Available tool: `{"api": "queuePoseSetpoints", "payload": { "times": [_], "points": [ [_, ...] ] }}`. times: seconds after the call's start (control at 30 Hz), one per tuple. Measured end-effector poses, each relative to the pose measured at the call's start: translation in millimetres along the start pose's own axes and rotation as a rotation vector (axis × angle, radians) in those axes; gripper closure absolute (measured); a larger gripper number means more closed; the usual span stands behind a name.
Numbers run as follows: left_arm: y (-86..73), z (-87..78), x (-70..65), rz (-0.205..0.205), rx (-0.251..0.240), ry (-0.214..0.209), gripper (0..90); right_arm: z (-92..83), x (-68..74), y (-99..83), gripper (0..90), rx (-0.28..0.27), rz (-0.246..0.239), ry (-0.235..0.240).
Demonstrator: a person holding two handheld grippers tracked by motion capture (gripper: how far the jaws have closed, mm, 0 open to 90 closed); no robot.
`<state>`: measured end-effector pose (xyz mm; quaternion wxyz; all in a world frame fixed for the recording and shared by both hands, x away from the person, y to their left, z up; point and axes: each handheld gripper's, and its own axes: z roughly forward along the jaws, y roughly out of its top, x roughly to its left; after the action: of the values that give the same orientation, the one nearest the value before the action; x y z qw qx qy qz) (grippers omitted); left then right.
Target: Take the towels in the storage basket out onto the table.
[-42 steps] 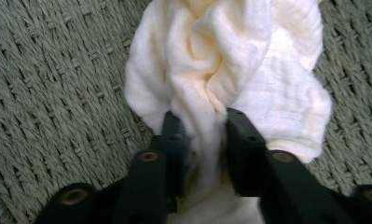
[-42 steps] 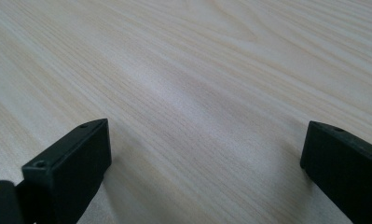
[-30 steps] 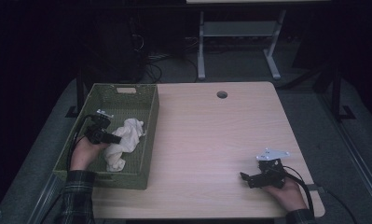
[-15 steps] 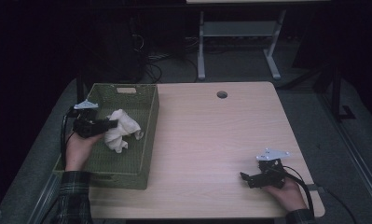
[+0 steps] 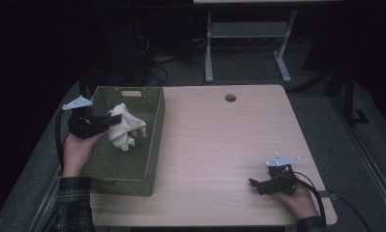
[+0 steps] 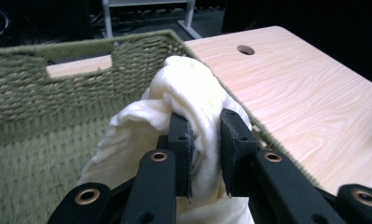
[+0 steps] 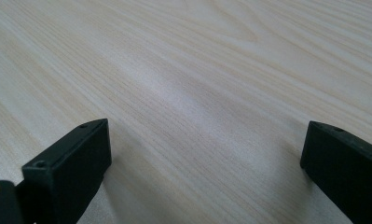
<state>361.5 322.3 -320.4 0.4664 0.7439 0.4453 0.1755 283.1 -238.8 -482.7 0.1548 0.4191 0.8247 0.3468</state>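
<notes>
The cream-white cloth (image 5: 125,126) hangs bunched from the left gripper (image 5: 114,119), over the inside of the green woven basket (image 5: 132,166) and clear of its floor. In the left gripper view the cloth (image 6: 193,100) is a soft, crumpled bundle, and the two black jaws of the left gripper (image 6: 206,140) are clenched on a fold of it, the fabric bulging up above the pads and spilling down on both sides. The left hand (image 5: 77,150) comes in from the bottom over the basket's left wall, with a plaid sleeve (image 5: 74,203) behind it.

The basket (image 6: 39,93) is rectangular, with a slot handle cut in its far wall, and it stands on the left part of the table, its left side reaching past the table's left edge.

The table (image 5: 219,145) is pale wood-grain laminate with a round cable hole (image 5: 230,98) near its far edge. Its middle and right side lie bare up to the right gripper (image 5: 253,183), which rests low on the table near the front right corner in the right hand (image 5: 297,198), well apart from the basket. In the right gripper view its jaws stand wide apart, released, with bare table (image 7: 188,84) between them.

The room around is dark. Beyond the table stands a grey metal frame (image 5: 248,43) on the floor, with cables (image 5: 166,58) lying to its left. Nothing stands between the cloth and the open table except the basket's right wall. No writing or label can be read.
</notes>
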Motion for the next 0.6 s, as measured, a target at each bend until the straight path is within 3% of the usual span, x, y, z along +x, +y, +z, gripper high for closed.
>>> {"api": "queuePoseSetpoints", "payload": {
  "times": [0.03, 0.4, 0.6],
  "points": [
    [5.1, -0.6, -3.6, 0.018, -0.001, -0.005, 75.8, 0.0, -0.1, 0.0, 1.3, 0.000, -0.001, 0.000],
    [35.8, -11.4, -19.9, 0.047, -0.056, -0.068, 75.8, -0.1, 0.3, 0.0, 1.3, 0.002, 0.004, 0.000],
    [53.5, -15.8, -36.8, 0.086, -0.074, -0.094, 75.8, -0.1, 0.3, 0.0, 1.3, 0.002, 0.004, 0.000]
  ]
}}
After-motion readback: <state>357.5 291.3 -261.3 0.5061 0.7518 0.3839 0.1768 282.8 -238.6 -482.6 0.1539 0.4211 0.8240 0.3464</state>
